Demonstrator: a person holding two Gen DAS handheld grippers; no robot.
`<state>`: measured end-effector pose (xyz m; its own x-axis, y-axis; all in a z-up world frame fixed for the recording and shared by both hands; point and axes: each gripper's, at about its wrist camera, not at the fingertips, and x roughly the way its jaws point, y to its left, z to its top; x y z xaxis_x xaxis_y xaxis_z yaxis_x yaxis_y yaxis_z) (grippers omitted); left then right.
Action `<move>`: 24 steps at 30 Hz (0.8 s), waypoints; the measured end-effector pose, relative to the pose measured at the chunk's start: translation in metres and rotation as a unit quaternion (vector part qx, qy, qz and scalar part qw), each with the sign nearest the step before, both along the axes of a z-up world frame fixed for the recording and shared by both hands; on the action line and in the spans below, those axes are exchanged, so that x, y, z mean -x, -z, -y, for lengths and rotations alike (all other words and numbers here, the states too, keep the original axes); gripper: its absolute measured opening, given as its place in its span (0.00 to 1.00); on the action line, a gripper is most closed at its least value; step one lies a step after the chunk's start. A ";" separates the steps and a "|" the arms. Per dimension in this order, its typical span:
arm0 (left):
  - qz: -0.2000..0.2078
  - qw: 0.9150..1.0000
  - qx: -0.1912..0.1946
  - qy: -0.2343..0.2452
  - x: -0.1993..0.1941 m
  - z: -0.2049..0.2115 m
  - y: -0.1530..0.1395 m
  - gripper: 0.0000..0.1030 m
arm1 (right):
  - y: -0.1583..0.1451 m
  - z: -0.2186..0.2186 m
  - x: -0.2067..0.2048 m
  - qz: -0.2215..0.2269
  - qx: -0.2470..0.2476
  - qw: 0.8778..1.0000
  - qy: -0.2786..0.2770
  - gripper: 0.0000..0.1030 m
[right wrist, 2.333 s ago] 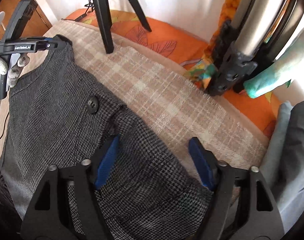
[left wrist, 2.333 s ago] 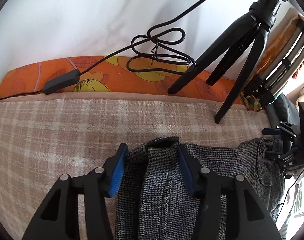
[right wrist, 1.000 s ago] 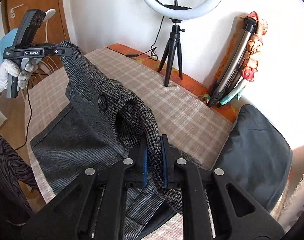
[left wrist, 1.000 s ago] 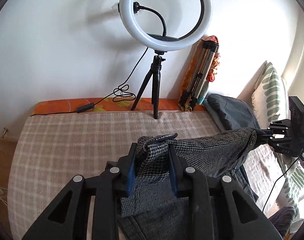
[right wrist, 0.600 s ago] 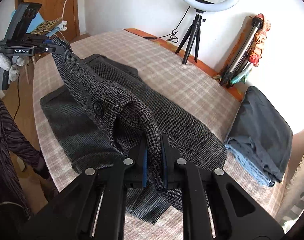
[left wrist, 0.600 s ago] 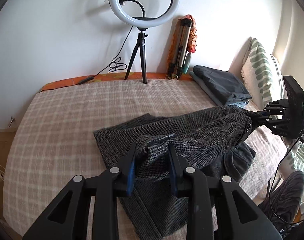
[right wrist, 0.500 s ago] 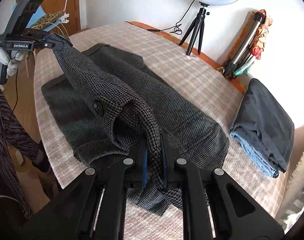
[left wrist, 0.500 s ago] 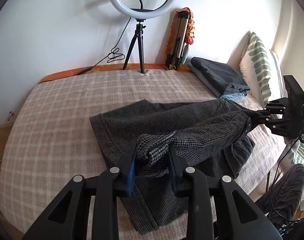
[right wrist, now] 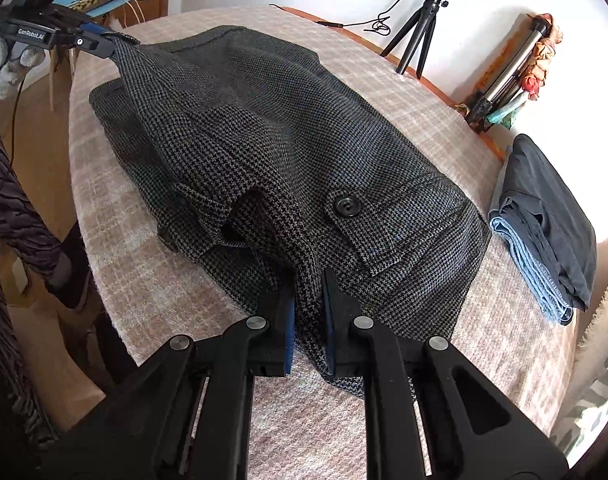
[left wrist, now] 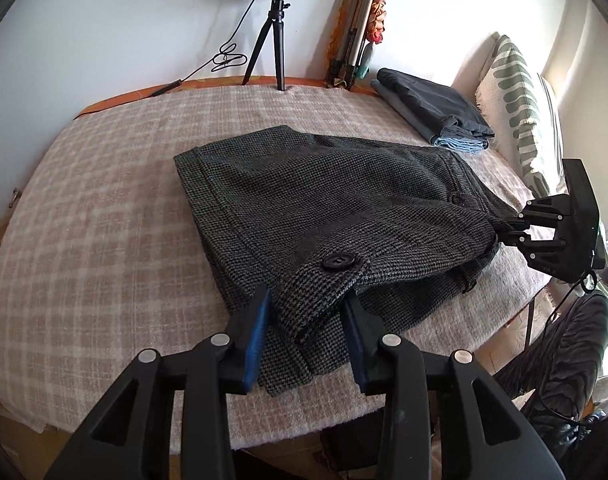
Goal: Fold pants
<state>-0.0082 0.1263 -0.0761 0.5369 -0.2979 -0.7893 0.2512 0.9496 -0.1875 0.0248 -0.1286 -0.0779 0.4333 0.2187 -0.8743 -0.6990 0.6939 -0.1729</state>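
Observation:
Grey houndstooth pants [left wrist: 323,200] lie doubled over on the plaid bed cover [left wrist: 96,248], waistband end near the front edge. My left gripper [left wrist: 307,312] is shut on the waistband corner beside a black button [left wrist: 337,261]. My right gripper [right wrist: 308,304] is shut on the other waistband corner next to a second button [right wrist: 345,205]. Each gripper also shows in the other's view: the right one [left wrist: 503,230] and the left one [right wrist: 110,46]. The waistband hangs slack between them, slightly above the cloth.
A stack of folded dark and blue clothes [left wrist: 435,110] lies at the bed's far right. A ring light on a tripod [left wrist: 278,40] and a folded tripod [left wrist: 353,44] stand at the wall. A patterned pillow [left wrist: 519,92] is on the right.
Both grippers closed on the waistband, lifted it, and carried it back toward the front edge, folding the pants over their legs. The waistband is now lower, almost resting on the lower layer.

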 end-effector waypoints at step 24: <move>0.003 0.998 -0.021 0.056 -0.029 0.052 -0.011 0.33 | -0.042 0.024 -0.063 -0.020 -0.167 0.976 0.139 0.50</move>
<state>0.0210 0.0747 -0.0647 0.5073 -0.3234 -0.7988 0.3580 0.9222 -0.1460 0.0874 -0.1527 -0.0364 0.4840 0.3733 -0.7915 -0.4767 0.8709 0.1192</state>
